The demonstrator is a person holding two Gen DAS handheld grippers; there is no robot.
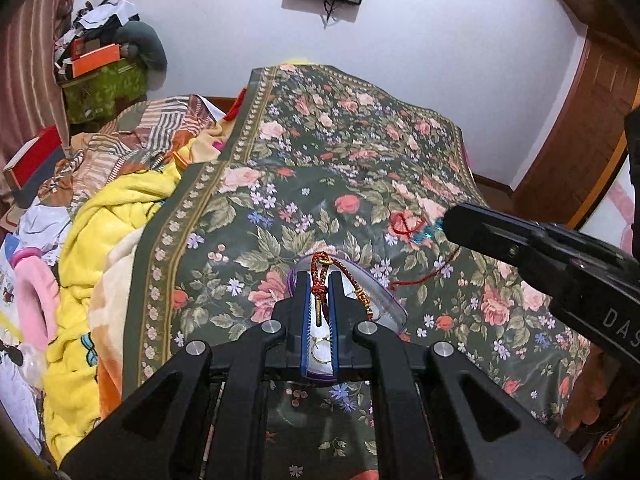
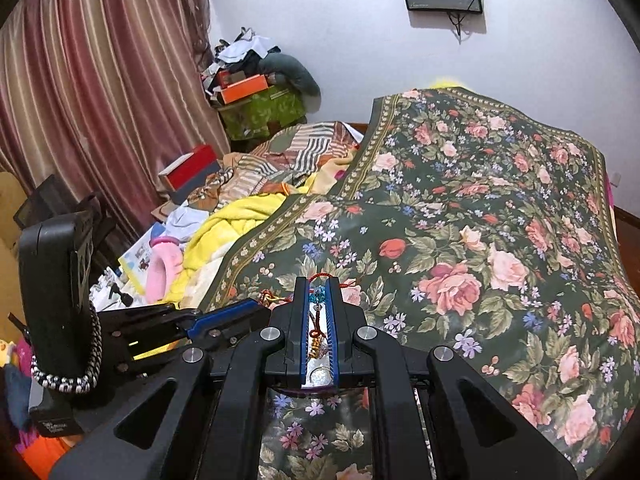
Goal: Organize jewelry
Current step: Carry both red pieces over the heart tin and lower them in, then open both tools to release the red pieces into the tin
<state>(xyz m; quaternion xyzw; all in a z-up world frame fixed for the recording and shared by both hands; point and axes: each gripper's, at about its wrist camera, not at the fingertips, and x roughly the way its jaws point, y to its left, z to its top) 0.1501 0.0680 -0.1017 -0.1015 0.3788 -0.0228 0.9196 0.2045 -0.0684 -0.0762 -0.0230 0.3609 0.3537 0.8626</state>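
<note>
My left gripper (image 1: 320, 280) is shut on a clear zip bag (image 1: 380, 300) with a purple rim, held above the floral bedspread (image 1: 320, 160). A red-and-gold braided cord bracelet (image 1: 320, 268) sits at the bag's mouth between the fingers. My right gripper (image 2: 319, 286) is shut on a red cord charm with turquoise beads (image 2: 318, 296) and a gold coil. In the left wrist view the right gripper (image 1: 448, 222) comes in from the right, its red cord (image 1: 404, 224) and turquoise beads at its tip. The left gripper (image 2: 256, 308) shows at the left of the right wrist view.
The floral bedspread (image 2: 480, 220) covers the bed. A yellow blanket (image 1: 108, 240), patterned fabrics and a pink ring (image 1: 34, 300) pile up on the left. A red box (image 2: 192, 170), a green box (image 2: 260, 112) and curtains (image 2: 100, 100) stand beyond. A wooden door (image 1: 592, 120) is at the right.
</note>
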